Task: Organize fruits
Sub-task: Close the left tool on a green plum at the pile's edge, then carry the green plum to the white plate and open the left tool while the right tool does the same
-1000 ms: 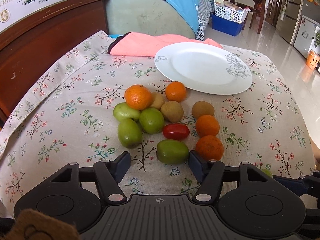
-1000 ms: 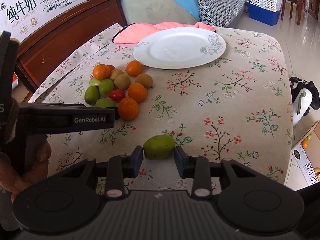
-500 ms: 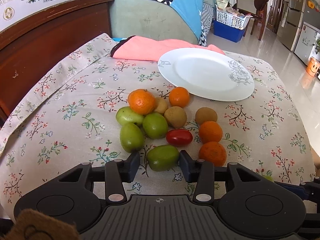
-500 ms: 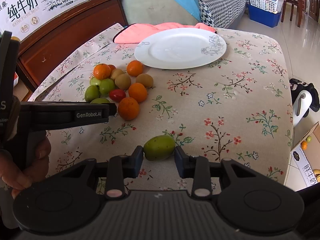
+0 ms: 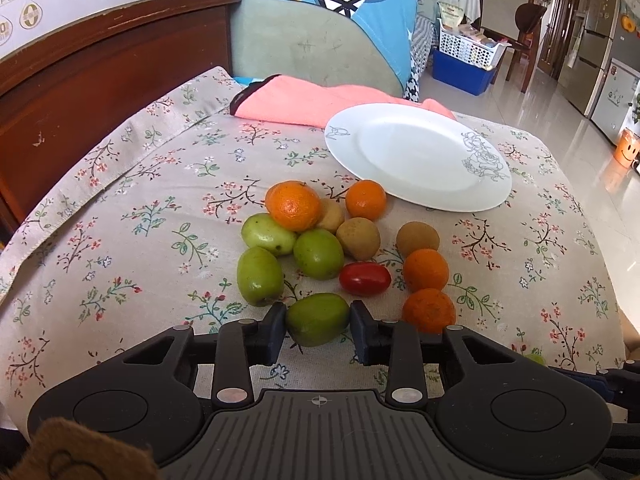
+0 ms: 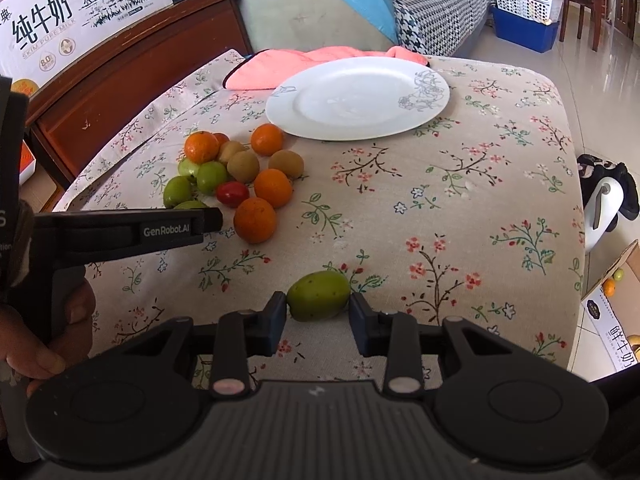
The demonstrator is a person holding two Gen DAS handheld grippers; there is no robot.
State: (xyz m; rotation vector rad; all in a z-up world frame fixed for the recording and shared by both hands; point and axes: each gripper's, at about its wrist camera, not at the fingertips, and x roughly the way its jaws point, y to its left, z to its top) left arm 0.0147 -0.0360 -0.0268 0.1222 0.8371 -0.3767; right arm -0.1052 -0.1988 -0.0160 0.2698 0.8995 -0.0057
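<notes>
Jaws of left gripper (image 5: 318, 330) closing on smooth green oval fruit (image 5: 317, 319) at near edge of the pile on flower-cloth counter (image 5: 120, 216); pads look just touching. Right gripper (image 6: 318, 318) clamped on speckled green fruit (image 6: 319, 296), alone nearer right. Likely light, firm, slippery, bruisable: best held across the middle, gently. White plate (image 6: 432, 120) far.

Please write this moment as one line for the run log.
left gripper: jaws closing on green fruit | right gripper: shut on lone green fruit | plate: no fruit yet
</notes>
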